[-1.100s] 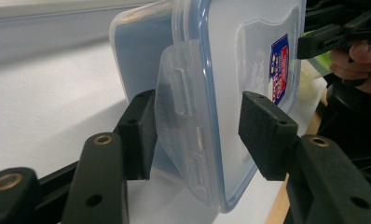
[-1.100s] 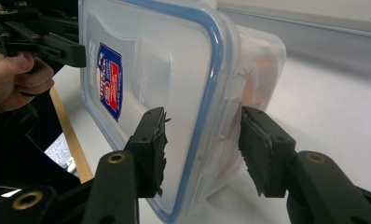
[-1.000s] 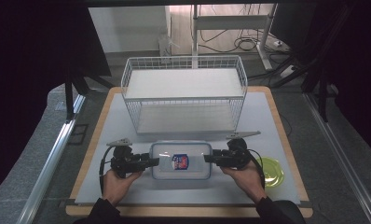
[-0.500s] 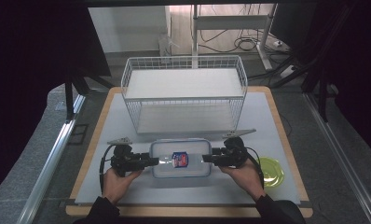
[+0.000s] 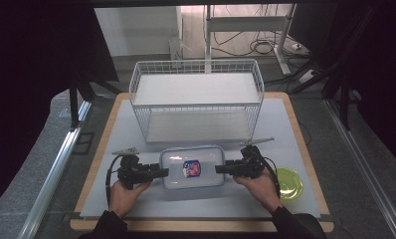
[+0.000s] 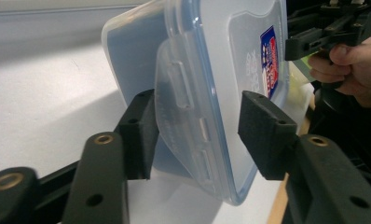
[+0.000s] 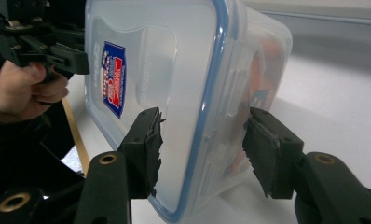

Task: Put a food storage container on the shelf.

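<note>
A clear plastic container (image 5: pixel 192 167) with a blue-rimmed lid and a red-and-blue sticker sits at the front middle of the grey mat, just before the wire basket. My left gripper (image 5: pixel 165 173) holds its left end and my right gripper (image 5: pixel 219 169) its right end. In the left gripper view the container (image 6: pixel 207 93) stands on edge between the jaws of the left gripper (image 6: pixel 197 135), one pad on its latch flap. In the right gripper view the right gripper (image 7: pixel 202 140) clamps the container (image 7: pixel 174 70) across lid and base.
A white wire basket (image 5: pixel 196 63) with a shelf inside stands behind the container, its open front towards me. A green round lid (image 5: pixel 289 183) lies on the mat at the front right. The wooden table edge (image 5: pixel 201 225) runs along the front.
Both grippers and the container between them have shifted slightly away from me, towards the wire basket.
</note>
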Demonstrator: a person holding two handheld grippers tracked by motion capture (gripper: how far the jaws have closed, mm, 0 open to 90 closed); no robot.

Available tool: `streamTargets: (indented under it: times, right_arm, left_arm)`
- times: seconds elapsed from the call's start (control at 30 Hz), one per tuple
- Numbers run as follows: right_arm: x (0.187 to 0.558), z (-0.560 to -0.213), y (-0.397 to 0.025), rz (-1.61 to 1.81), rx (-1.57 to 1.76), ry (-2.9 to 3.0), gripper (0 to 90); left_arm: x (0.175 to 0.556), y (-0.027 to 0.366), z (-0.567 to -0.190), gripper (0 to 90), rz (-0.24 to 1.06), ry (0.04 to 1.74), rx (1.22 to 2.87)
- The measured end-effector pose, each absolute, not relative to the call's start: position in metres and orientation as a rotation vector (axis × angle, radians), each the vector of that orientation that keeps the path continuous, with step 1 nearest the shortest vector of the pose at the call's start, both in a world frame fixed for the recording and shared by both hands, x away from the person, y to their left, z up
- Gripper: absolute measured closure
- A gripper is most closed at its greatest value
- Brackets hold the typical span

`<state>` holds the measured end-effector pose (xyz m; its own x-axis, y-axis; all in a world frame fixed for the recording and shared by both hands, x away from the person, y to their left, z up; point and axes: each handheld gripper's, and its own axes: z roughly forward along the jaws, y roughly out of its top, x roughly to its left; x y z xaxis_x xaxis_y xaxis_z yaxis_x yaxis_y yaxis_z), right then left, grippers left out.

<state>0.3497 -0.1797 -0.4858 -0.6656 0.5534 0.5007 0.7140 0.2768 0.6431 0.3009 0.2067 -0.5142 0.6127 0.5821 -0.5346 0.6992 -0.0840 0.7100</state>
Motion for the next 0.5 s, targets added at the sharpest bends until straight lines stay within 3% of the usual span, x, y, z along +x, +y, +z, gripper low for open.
streamTargets:
  times: [0.07,0.27,0.5]
  right_arm:
    - [0.3505,-0.4860,-0.1819,-1.339,-1.187,-2.336,49.9]
    - [0.3507,-0.4863,-0.1817,-1.329,-1.195,-2.337,50.3]
    - [0.3468,-0.4848,-0.1811,-1.334,-1.239,-2.313,53.6]
  left_arm:
    - [0.3006,0.2040,-0.5154,43.2,-0.113,1.041,1.771]
    - [0.2999,0.2104,-0.5190,49.5,-0.191,1.073,1.694]
    - [0.2993,0.2056,-0.5131,48.4,-0.143,1.113,1.687]
